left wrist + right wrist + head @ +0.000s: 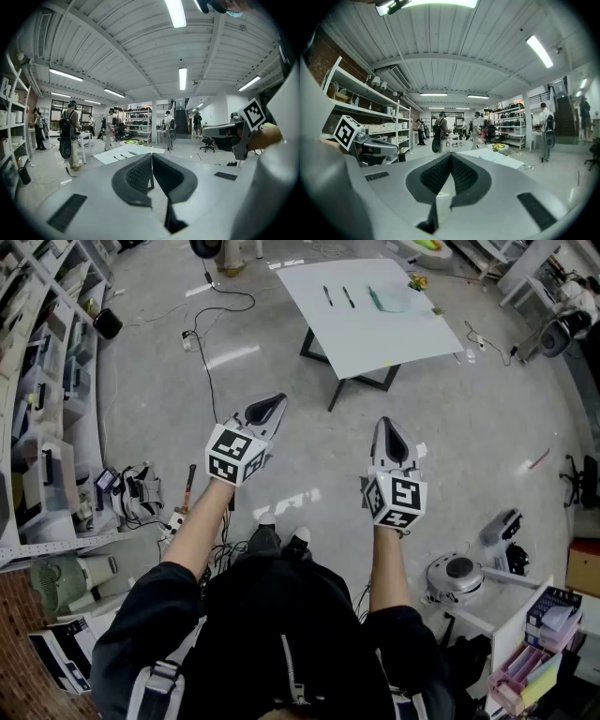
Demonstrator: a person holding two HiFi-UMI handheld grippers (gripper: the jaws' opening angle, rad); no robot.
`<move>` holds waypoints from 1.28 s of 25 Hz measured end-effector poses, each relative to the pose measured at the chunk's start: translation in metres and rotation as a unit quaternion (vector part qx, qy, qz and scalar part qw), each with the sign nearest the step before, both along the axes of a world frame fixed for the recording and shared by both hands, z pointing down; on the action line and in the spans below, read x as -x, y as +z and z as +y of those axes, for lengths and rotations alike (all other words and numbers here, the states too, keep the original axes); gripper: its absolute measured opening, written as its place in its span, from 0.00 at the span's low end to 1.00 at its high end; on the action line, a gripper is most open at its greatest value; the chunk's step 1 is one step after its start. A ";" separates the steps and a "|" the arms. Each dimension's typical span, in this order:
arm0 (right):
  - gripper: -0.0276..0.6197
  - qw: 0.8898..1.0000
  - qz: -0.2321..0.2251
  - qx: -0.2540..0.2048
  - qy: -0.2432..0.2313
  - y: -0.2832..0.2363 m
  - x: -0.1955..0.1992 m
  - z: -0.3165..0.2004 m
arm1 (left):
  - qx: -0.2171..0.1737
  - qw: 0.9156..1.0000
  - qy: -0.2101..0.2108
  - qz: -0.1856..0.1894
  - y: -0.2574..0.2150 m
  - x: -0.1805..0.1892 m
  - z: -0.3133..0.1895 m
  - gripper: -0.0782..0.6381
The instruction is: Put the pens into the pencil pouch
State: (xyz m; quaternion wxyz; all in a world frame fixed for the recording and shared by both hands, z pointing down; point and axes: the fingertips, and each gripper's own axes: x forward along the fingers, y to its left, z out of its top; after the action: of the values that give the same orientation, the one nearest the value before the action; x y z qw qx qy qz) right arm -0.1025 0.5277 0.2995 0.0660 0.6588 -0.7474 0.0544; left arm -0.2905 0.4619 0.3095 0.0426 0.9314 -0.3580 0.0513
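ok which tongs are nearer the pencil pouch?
Right, narrowly: right tongs are nearly in line with the pencil pouch; left tongs are off to its left. Both far short of it.

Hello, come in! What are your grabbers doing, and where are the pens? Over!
Left gripper shut, empty. Right gripper shut, empty. Pens, pouch on table ahead, untouched. Cable on floor leftward.

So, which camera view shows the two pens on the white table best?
The head view: it looks down on the white table, so both pens show clearly, side by side. The left gripper view shows them only as tiny dark strokes. In the right gripper view they are too small to tell.
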 end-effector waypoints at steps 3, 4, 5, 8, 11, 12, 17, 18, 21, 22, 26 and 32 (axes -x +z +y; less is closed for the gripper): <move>0.05 1.000 -0.009 0.004 0.003 0.006 0.004 0.018 | -0.001 1.000 0.001 0.001 0.002 0.001 0.019 0.14; 0.05 1.000 -0.012 0.004 0.004 0.007 0.005 0.023 | 0.000 1.000 0.001 0.002 0.003 0.001 0.025 0.14; 0.05 1.000 -0.015 0.004 0.005 0.007 0.005 0.027 | 0.000 1.000 0.002 0.003 0.004 0.002 0.030 0.14; 0.05 1.000 -0.021 0.004 0.014 0.006 0.011 0.036 | -0.004 1.000 0.004 0.000 0.003 0.009 0.040 0.14; 0.08 1.000 -0.022 0.000 0.017 0.005 0.020 0.041 | -0.008 1.000 0.005 0.005 -0.001 0.017 0.044 0.15; 0.09 1.000 -0.021 -0.001 0.017 0.005 0.023 0.043 | -0.010 1.000 0.006 0.007 -0.002 0.019 0.045 0.15; 0.21 1.000 -0.012 -0.001 0.009 0.006 0.032 0.049 | -0.017 1.000 0.002 0.015 -0.005 0.027 0.046 0.22; 0.23 1.000 -0.011 0.001 0.007 0.007 0.032 0.050 | -0.014 1.000 0.003 0.017 -0.004 0.027 0.046 0.29; 0.31 1.000 -0.009 0.000 0.010 0.009 0.031 0.050 | -0.008 1.000 0.007 0.024 -0.002 0.029 0.045 0.45; 0.35 1.000 -0.008 -0.002 0.013 0.009 0.031 0.050 | -0.006 1.000 0.010 0.029 -0.002 0.029 0.045 0.47; 0.42 1.000 -0.006 -0.006 0.021 0.008 0.024 0.052 | -0.001 0.999 0.014 0.036 -0.001 0.027 0.047 0.49; 0.42 1.000 -0.005 -0.005 0.012 0.011 0.015 0.052 | 0.005 1.000 0.012 0.029 0.006 0.013 0.049 0.49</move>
State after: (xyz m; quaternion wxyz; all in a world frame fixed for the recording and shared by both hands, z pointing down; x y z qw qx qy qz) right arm -0.1172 0.5798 0.3107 0.0585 0.6678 -0.7400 0.0548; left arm -0.3037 0.5108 0.3151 0.0572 0.9364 -0.3452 0.0270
